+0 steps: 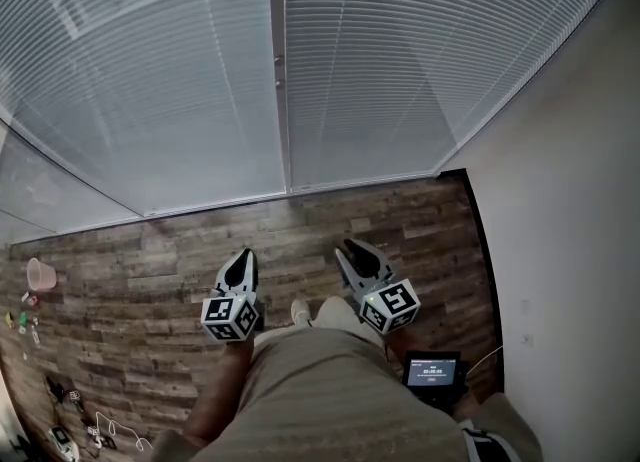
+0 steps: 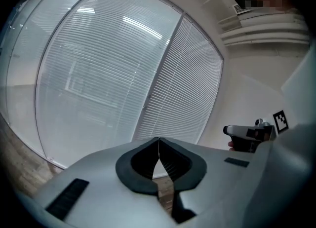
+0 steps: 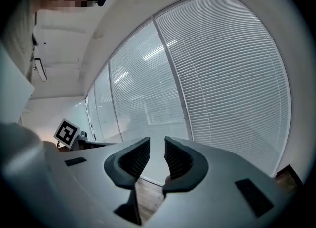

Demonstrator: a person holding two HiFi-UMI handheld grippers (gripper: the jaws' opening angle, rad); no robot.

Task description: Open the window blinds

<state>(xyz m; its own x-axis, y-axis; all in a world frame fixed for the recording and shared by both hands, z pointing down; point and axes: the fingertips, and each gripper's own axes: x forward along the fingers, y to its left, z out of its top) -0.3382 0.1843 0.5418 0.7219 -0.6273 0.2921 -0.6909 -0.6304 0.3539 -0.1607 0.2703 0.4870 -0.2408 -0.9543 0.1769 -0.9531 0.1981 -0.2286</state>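
left gripper [image 1: 243,256] clenched, nothing in it | right gripper [image 1: 350,247] released, jaws slightly apart, nothing between | window blinds [image 1: 400,70] straight ahead, slats closed, across wood floor [image 1: 150,260], apart from both

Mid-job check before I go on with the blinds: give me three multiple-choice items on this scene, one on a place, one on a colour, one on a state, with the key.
1. Where is the pink cup?
A) on the floor near the head view's left edge
B) between the two grippers
C) on a shelf

2. What colour are the blinds?
A) black
B) white
C) green

3. How do the left gripper's jaws stand?
A) wide apart
B) clamped on a cord
C) together, nothing between them

Key: 1 A, the cup stands on the wood planks far left. 2 B, pale white slats cover the panes. 3 C, the left gripper view shows the tips meeting with nothing between them.
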